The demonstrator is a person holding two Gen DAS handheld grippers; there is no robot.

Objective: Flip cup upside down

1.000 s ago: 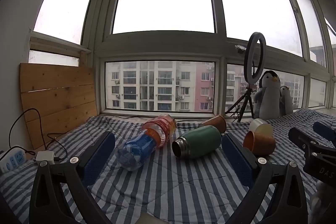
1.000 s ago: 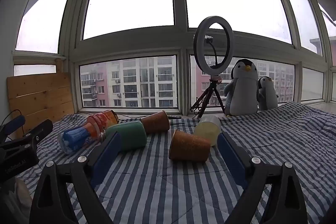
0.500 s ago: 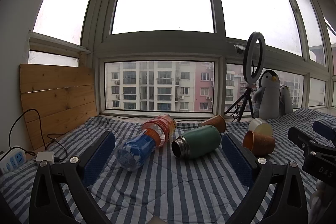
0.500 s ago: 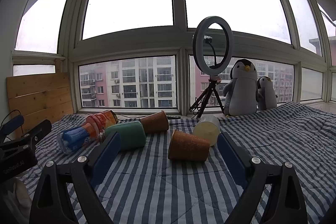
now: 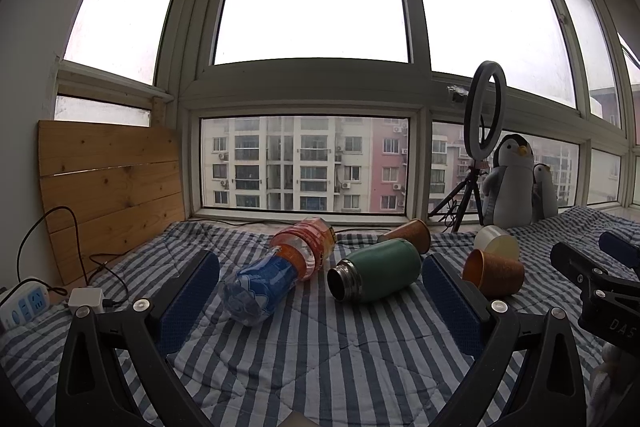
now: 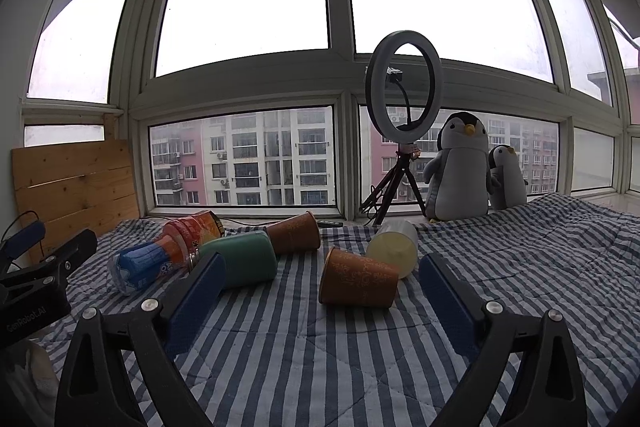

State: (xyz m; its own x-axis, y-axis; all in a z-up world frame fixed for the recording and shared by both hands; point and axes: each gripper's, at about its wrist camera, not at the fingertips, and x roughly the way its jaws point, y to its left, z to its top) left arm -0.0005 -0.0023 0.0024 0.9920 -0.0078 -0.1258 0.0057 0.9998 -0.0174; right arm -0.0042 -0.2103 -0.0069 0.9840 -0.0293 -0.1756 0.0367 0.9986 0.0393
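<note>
cup (image 6: 358, 284) on blanket (image 6: 320, 367) | flask (image 6: 244, 264) left | penguin (image 6: 458, 167) behind

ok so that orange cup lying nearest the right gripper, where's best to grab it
Grip the orange cup across its side wall, near the middle, coming straight in from the front with the right gripper. It lies on its side across the open jaws' line. Its wide mouth points left and its narrow base sits by the pale yellow cup, so the tapered wall is the only part offering two opposed faces.
</note>
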